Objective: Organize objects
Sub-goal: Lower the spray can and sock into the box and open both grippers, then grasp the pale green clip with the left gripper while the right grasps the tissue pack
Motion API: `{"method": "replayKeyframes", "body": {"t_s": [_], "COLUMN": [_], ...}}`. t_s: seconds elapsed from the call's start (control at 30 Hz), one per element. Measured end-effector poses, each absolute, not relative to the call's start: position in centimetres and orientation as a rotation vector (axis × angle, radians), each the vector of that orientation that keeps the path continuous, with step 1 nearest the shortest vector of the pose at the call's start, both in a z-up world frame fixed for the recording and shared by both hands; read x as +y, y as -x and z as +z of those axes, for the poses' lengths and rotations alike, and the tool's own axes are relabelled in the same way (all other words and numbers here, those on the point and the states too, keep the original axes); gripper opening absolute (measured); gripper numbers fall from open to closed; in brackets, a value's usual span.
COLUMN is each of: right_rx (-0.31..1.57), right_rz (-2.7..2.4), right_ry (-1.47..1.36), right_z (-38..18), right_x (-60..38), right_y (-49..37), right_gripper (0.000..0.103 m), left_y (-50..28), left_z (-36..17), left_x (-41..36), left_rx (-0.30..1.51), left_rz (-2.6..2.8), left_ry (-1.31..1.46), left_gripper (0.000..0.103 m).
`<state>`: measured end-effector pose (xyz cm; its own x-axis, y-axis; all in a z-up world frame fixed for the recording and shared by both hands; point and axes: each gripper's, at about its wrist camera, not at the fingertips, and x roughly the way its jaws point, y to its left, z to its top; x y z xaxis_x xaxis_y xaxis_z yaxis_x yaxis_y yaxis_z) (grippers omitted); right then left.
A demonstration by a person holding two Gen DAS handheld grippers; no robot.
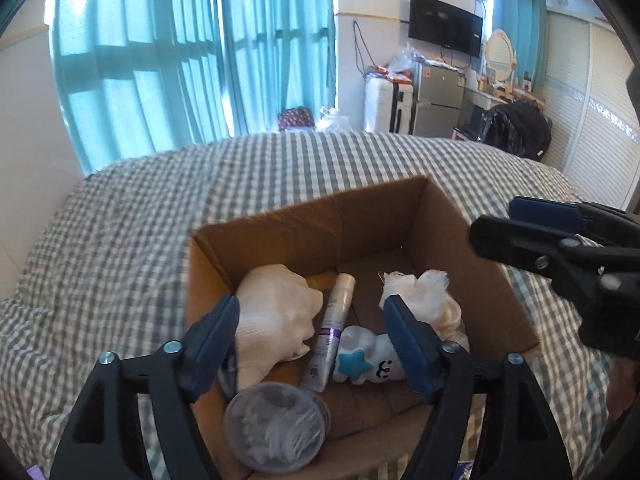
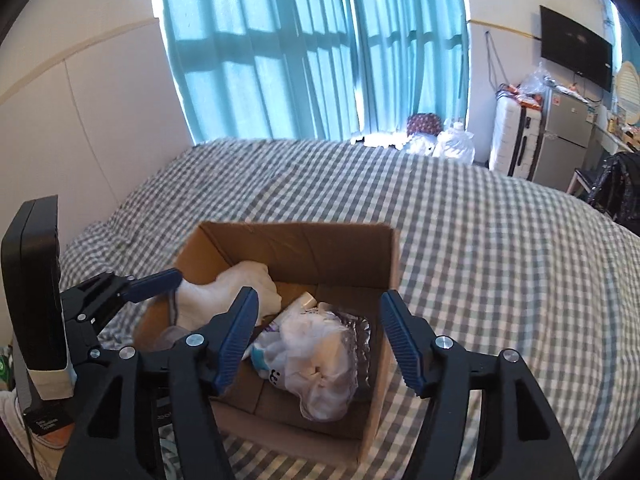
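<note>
Two hand-held grippers hover over an open cardboard box that sits on a bed with a grey-and-white checked cover. The left gripper has its blue-padded fingers spread wide and holds nothing; it hangs above the box's near edge. The right gripper is likewise wide open and empty, poised over the box from the 3 o'clock side.

Everything to be tidied already lies inside the box, which suggests, as a judgement, that the sorting is near its end or between items. From the left camera: a cream cloth bundle at 9 o'clock, a white tube with a purple band lying lengthwise in the centre, a small white toy with a blue star and a smiling face just beside it, and a clear bag of white stuffing at 2 o'clock. A round clear tub of cotton swabs sits at 6 o'clock, beneath the open fingers, as if just set down, though that cannot be confirmed.

Print on the tube is too blurred to read. No brand is legible anywhere.
</note>
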<state>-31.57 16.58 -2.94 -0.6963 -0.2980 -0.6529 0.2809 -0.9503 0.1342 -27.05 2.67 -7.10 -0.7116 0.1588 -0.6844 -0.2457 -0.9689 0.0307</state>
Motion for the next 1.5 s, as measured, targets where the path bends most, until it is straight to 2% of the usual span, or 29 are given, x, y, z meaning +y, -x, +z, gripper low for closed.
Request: {"method": "replayKeyframes", "body": {"t_s": [0.1, 0.17, 0.23, 0.33, 0.53, 0.7, 0.87, 1.23, 1.5], "right_rx": [-0.052, -0.042, -0.031, -0.026, -0.015, 0.017, 0.095, 0.201, 0.265], "right_rz": [-2.655, -2.673, -2.692, -2.716, -2.764, -2.73, -2.681, -2.456, -2.295], "right_ry": [-0.984, -0.959, -0.932, -0.91, -0.868, -0.854, -0.873, -1.118, -1.306], "right_z": [-0.9, 0.4, 1.8, 3.5, 5.8, 5.5, 2.3, -11.2, -17.1], "right_x": [17.1, 17.3, 17.3, 17.6, 18.2, 18.0, 17.4, 15.0, 13.2], "right_y": [29.7, 28.3, 26.7, 24.4, 19.9, 17.1, 15.6, 16.0, 16.9], "right_gripper": [0.071, 0.081, 0.083, 0.092, 0.102, 0.103, 0.103, 0.103, 0.1], "left_y": [25.6, 24.4, 23.2, 21.2, 17.3, 14.1, 12.3, 10.3, 9.7], "left_z": [-5.3, -3.9, -2.9, -1.0, 0.8, 0.0, -4.1, -15.4, -18.0], "left_x": [2.0, 1.3, 0.8, -0.5, -2.5, -3.9, -4.4, -3.3, -1.8], "left_rx": [0.158, 0.127, 0.096, 0.043, -0.028, 0.009, 0.049, 0.019, 0.134], "left_rz": [2.744, 2.771, 2.795, 2.846, 2.898, 2.968, 2.967, 2.851, 2.762], "left_ry": [1.044, 1.019, 0.998, 0.924, 0.879, 0.897, 1.025, 1.317, 1.355], "left_gripper": [0.087, 0.092, 0.098, 0.103, 0.103, 0.103, 0.103, 0.103, 0.103]}}
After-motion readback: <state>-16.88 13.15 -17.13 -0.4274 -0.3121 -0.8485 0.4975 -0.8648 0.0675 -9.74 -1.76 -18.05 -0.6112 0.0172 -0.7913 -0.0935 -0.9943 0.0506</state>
